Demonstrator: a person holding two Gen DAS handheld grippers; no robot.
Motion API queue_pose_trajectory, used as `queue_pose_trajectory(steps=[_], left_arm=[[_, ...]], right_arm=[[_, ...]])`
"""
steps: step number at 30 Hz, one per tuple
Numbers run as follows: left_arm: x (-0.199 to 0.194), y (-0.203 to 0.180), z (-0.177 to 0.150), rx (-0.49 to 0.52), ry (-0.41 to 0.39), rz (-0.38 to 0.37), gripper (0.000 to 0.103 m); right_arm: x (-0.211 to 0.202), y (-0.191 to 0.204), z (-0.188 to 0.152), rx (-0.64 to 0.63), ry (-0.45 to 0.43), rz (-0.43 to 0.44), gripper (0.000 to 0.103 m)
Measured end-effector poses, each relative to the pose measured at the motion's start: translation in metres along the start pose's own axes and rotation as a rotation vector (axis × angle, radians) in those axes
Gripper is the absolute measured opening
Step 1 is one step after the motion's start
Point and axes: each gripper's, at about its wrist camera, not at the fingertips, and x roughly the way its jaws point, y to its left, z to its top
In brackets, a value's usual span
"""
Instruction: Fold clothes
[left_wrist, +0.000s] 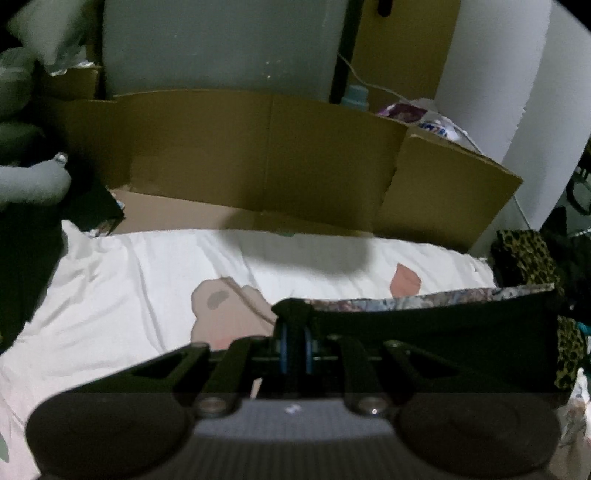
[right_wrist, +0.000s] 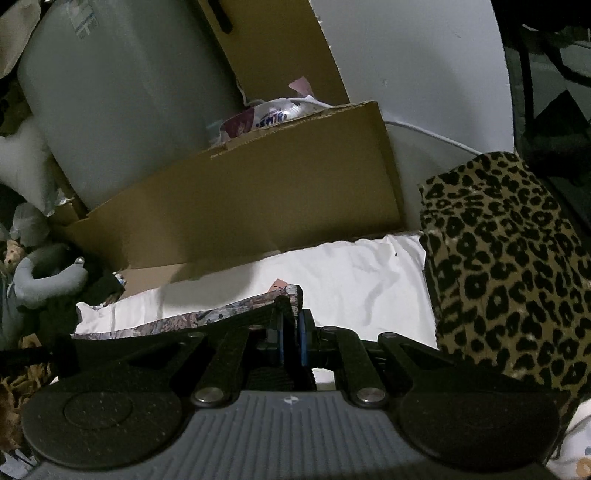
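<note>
A dark garment with a pale floral-patterned inner side (left_wrist: 424, 321) hangs stretched between both grippers above a white bed sheet (left_wrist: 129, 273). My left gripper (left_wrist: 294, 334) is shut on the garment's left corner, which bunches over its blue-padded fingertips. In the right wrist view, my right gripper (right_wrist: 291, 328) is shut on the garment's other corner (right_wrist: 207, 319), and the patterned edge runs off to the left. The lower part of the garment is hidden behind the gripper bodies.
A brown cardboard box (left_wrist: 266, 155) stands along the far edge of the bed. A leopard-print cloth (right_wrist: 506, 266) is piled at the right. A grey plush toy (right_wrist: 44, 273) lies at the left. The sheet carries pink printed shapes (left_wrist: 404, 280).
</note>
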Motion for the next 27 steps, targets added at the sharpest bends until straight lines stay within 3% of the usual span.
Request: queue_pose_trajectory(steps=[6, 27], left_arm=[[0.015, -0.003, 0.009, 0.015, -0.003, -0.004, 0.009], [0.098, -0.004, 0.017, 0.038, 0.115, -0.01, 0.009]], right_arm=[[0.011, -0.002, 0.005, -0.001, 0.005, -0.024, 0.007], [0.064, -0.034, -0.006, 0.039, 0.119, -0.103, 0.007]])
